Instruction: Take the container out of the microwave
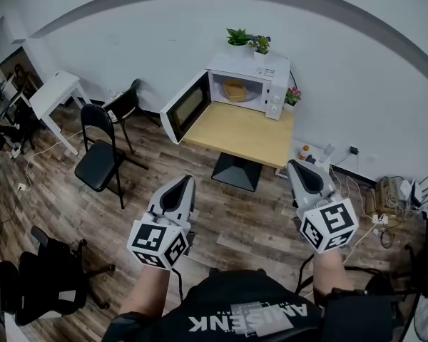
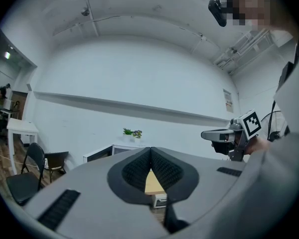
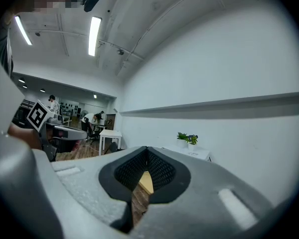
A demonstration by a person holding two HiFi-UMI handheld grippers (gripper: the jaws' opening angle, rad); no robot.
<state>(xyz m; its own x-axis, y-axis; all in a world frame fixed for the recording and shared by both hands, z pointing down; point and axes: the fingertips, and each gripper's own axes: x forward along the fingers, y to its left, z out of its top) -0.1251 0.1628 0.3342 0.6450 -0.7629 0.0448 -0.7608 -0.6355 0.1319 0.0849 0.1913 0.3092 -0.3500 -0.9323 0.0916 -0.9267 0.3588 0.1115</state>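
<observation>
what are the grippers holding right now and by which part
Nothing is held. The left gripper and the right gripper are both shut with nothing between them, and the container sits inside the open microwave.

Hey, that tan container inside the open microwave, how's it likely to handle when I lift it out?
The container looks low and wide, so it probably won't tip or roll. Its tan, basket-like look hints that it's light and not slippery, though it's too small to be sure. No contents show, so likely little weight.
</observation>
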